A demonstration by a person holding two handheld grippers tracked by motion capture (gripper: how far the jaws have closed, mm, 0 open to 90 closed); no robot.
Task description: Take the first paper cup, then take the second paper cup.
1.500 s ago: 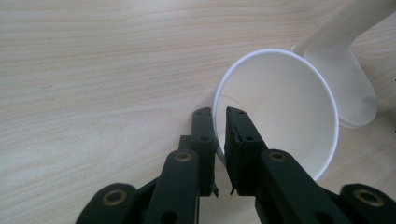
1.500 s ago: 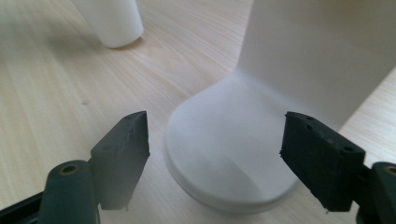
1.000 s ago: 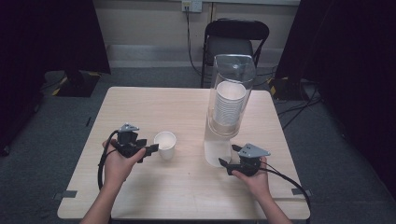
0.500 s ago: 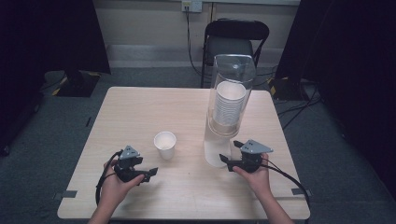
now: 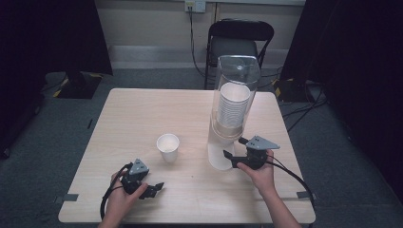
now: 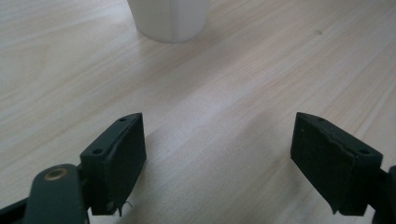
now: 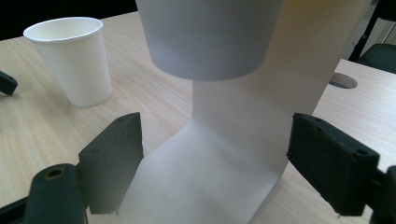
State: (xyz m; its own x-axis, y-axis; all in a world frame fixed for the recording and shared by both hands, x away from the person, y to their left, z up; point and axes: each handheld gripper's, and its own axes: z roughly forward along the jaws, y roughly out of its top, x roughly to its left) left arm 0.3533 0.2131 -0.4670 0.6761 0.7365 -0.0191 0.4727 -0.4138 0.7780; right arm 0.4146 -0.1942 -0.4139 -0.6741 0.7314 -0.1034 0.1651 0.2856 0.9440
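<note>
A white paper cup [image 5: 168,147] stands upright on the wooden table [image 5: 142,114]. My left gripper [image 5: 156,189] rests low near the front edge, below and left of that cup. It is open; its jaws have just been opening, with bare table between them [image 6: 219,154] and the cup's base [image 6: 168,18] farther ahead. A clear cup dispenser [image 5: 233,95] holds a stack of white cups. My right gripper [image 5: 234,148] is at its white stand [image 7: 224,154], open and just widened, under the lowest cup [image 7: 210,37]. The pads flank the stand without touching.
A black chair [image 5: 240,38] stands behind the table's far edge. A round hole [image 7: 343,80] is cut in the tabletop beyond the dispenser. Cables trail from both grippers over the front edge. The loose cup [image 7: 72,60] stands left of the dispenser.
My left gripper let go of the paper cup and drew back toward the front edge, sinking to the table with jaws wider. The cup stays put. The right gripper barely moved.
</note>
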